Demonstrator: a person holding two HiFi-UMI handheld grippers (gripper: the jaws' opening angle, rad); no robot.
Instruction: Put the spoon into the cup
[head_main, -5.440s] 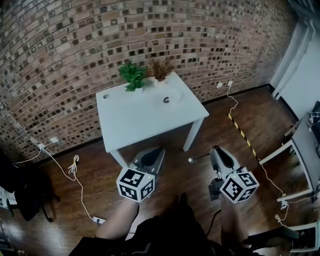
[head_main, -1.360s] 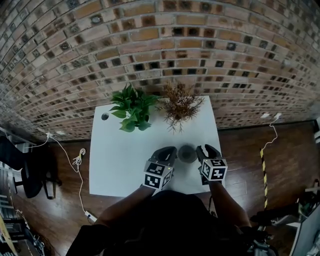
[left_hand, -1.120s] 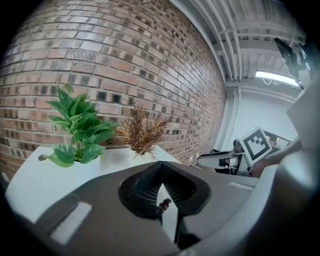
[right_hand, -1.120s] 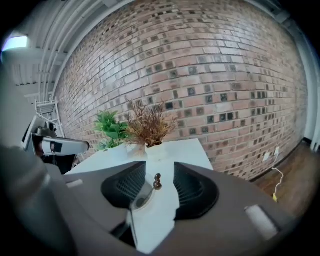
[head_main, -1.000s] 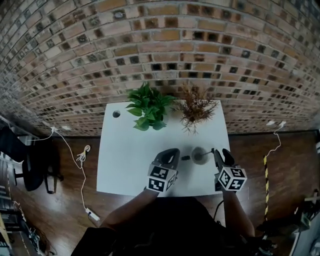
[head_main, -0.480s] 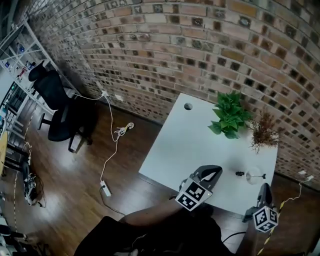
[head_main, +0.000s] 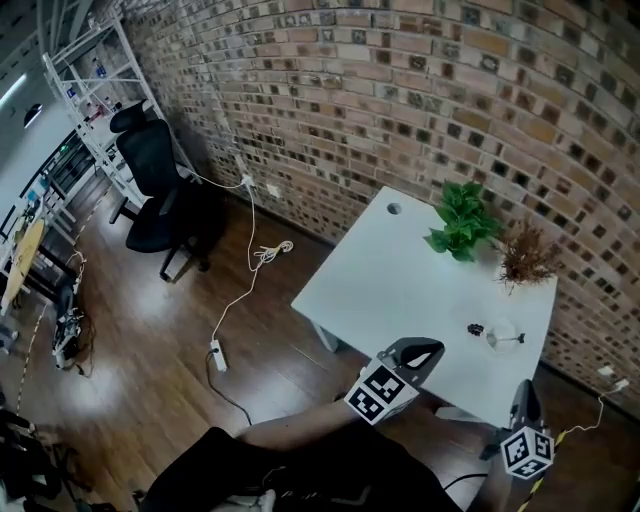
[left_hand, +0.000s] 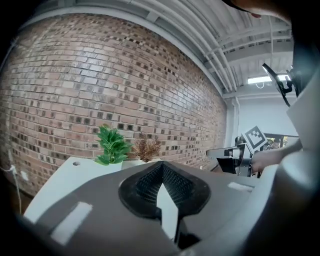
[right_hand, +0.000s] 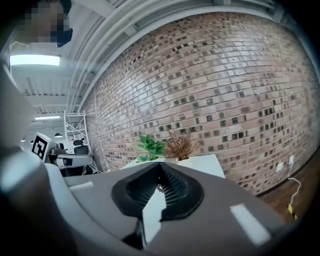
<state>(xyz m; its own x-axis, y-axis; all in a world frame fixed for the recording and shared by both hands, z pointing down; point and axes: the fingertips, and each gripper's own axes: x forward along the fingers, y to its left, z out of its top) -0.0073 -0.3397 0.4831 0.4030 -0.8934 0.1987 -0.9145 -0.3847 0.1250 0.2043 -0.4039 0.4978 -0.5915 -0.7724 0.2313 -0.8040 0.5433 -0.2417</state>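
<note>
A: Where did the spoon (head_main: 514, 339) lie, set against the tongs?

B: It sat in the cup (head_main: 501, 334), with its handle sticking out over the rim toward the right of the head view. The cup stood on the white table (head_main: 400, 270), close to the near edge. Both tongs hung off that edge on the person's side, clear of cup and spoon alike. The left tongs (head_main: 430, 350) were lower left of the cup, and the right tongs (head_main: 524, 392) were almost straight below it in the picture.

A: And how did the tongs stand?

B: Both were pressed together with nothing pinched. In the left gripper view the ribbed pads (left_hand: 175, 182) met at their tips, and only a pale wedge of table showed through the gap behind them. The right gripper view showed the same: tips joined, nothing between them.

A: Was anything else in the cup?

B: Only the spoon could be seen, as the cup was too small in the head view to tell more. A small dark thing (head_main: 475, 329) lay on the table just beside the cup, on its left, and what it was could not be told.

A: Were there other containers?

B: A green plant (head_main: 462, 228) and a dried brown plant (head_main: 527, 257) stood side by side at the far edge by the brick wall (head_main: 400, 90), well apart from the cup. Their pots were mostly hidden under the leaves. Away on the wooden floor (head_main: 150, 330) stood a black office chair (head_main: 150, 170), with a power strip (head_main: 217, 355) and its cable nearer the table
</note>
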